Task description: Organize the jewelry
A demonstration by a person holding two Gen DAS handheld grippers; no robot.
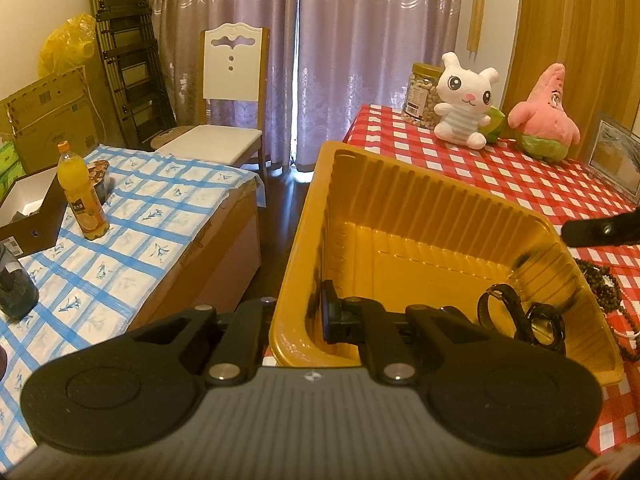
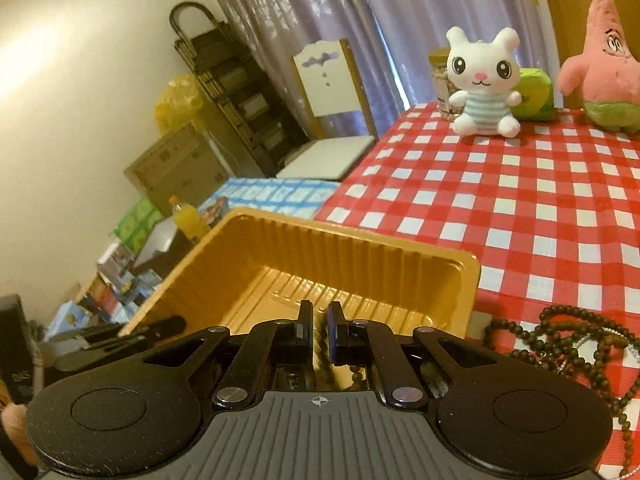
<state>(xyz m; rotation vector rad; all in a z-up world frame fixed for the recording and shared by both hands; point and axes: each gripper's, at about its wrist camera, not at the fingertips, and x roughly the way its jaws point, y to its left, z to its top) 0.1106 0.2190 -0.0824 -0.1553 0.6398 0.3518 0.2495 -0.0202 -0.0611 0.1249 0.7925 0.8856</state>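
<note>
A gold plastic tray (image 1: 400, 196) sits at the edge of the red checked table; it also shows in the right wrist view (image 2: 304, 240). My left gripper (image 1: 296, 320) is shut on the tray's near-left wall, one finger inside, one outside. Black rings or bangles (image 1: 520, 316) lie in the tray's near-right corner. Dark bead necklaces (image 2: 560, 340) and a pearl strand lie on the cloth right of the tray, also seen in the left wrist view (image 1: 608, 284). My right gripper (image 2: 319, 330) hovers over the tray's near edge, its jaws nearly closed with a narrow gap, nothing visibly between them.
A white bunny plush (image 1: 464, 100), a pink starfish plush (image 1: 544, 116), a nut jar (image 1: 424, 92) and a picture frame (image 1: 616, 160) stand at the table's back. A lower blue-checked table (image 1: 132, 220) with an orange juice bottle (image 1: 80, 192) lies to the left.
</note>
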